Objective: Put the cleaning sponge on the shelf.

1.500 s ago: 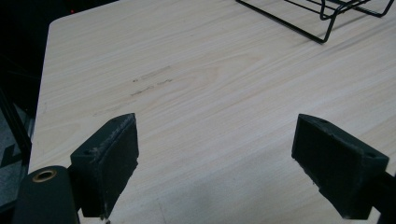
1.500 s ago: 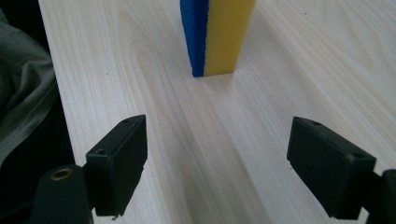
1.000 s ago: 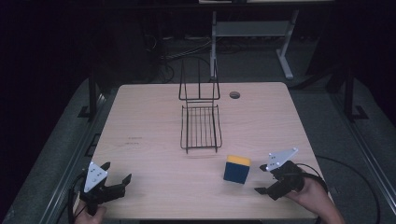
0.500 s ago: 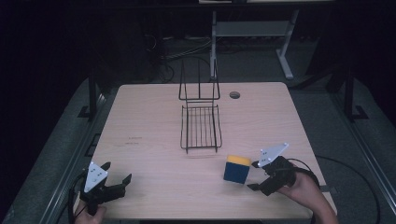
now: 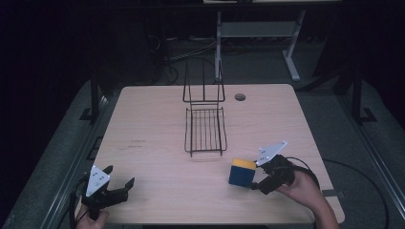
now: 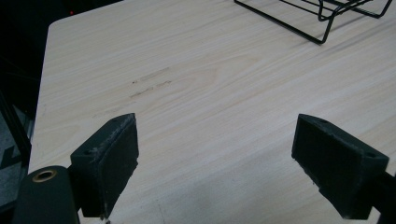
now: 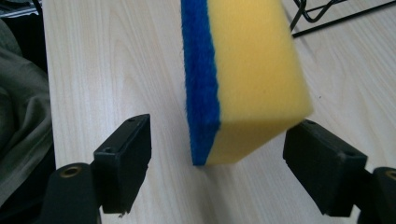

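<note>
The sponge, yellow foam with a blue scouring face, stands on its narrow edge on the near right part of the table, just short of the black wire rack that lies at the middle with its tall back frame raised at the far end. Standing upright like this, it offers its two broad faces to a sideways pinch, which seems to be why the right gripper comes at it low and nearly level: in the right gripper view its jaws straddle the sponge, one beside the blue face and one beside the yellow. They have just been closing, but a clear gap shows on the blue side, so they stand wide and grip nothing yet. The left gripper rests at the near left corner, well apart from the work, its pads spread wide over bare wood, probably waiting out of the way
</note>
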`<state>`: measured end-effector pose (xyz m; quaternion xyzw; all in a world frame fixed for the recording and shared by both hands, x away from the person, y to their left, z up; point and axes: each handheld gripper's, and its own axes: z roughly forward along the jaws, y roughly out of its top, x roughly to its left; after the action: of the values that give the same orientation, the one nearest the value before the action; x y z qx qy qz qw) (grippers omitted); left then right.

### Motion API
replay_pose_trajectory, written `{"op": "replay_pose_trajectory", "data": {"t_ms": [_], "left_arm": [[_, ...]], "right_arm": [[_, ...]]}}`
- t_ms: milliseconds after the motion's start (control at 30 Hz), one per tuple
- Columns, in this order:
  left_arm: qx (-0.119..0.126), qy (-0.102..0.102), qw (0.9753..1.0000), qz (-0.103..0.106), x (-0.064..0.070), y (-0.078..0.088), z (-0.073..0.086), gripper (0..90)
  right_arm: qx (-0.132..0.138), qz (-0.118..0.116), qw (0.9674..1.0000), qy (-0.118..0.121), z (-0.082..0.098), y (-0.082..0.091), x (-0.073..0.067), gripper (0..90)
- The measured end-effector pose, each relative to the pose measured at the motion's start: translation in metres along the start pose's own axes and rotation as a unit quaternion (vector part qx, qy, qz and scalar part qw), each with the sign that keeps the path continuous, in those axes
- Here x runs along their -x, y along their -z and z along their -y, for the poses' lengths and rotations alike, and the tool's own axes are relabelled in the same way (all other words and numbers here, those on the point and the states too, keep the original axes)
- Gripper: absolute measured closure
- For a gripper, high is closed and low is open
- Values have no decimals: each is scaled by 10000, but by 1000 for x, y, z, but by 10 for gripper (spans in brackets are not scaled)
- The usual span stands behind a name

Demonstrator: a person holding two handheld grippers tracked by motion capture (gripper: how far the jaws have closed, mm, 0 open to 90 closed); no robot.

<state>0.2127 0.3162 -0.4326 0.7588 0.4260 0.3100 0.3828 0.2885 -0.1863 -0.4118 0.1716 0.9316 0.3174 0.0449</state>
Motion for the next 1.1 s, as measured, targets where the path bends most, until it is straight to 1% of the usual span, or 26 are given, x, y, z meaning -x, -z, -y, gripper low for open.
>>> {"op": "replay_pose_trajectory", "data": {"t_ms": [200, 367, 567, 667, 733, 800, 933, 1100], "left_arm": [[6, 10, 10000, -7, 0, 0, 0, 141], [7, -3, 10000, -2, 0, 0, 0, 141], [13, 15, 10000, -11, 0, 1, 0, 141], [23, 13, 10000, -10, 0, 1, 0, 141], [25, 13, 10000, -16, 0, 1, 0, 141], [26, 16, 10000, -12, 0, 1, 0, 141], [20, 4, 10000, -12, 0, 1, 0, 141], [19, 6, 10000, -12, -1, 1, 0, 141]], "right_arm": [[-57, 1, 10000, 21, -5, -6, 2, 263], [15, -27, 10000, 26, -8, -9, 2, 302], [-82, -9, 10000, 13, -10, -16, 6, 334], [-96, -41, 9999, -16, -10, -18, 7, 372], [-56, -62, 10000, -14, -9, -20, 7, 393], [-34, -87, 9999, -64, -8, -23, 7, 400], [-65, -117, 9999, -51, -7, -27, 8, 446], [-47, -147, 9999, 12, -8, -28, 7, 513]]}}
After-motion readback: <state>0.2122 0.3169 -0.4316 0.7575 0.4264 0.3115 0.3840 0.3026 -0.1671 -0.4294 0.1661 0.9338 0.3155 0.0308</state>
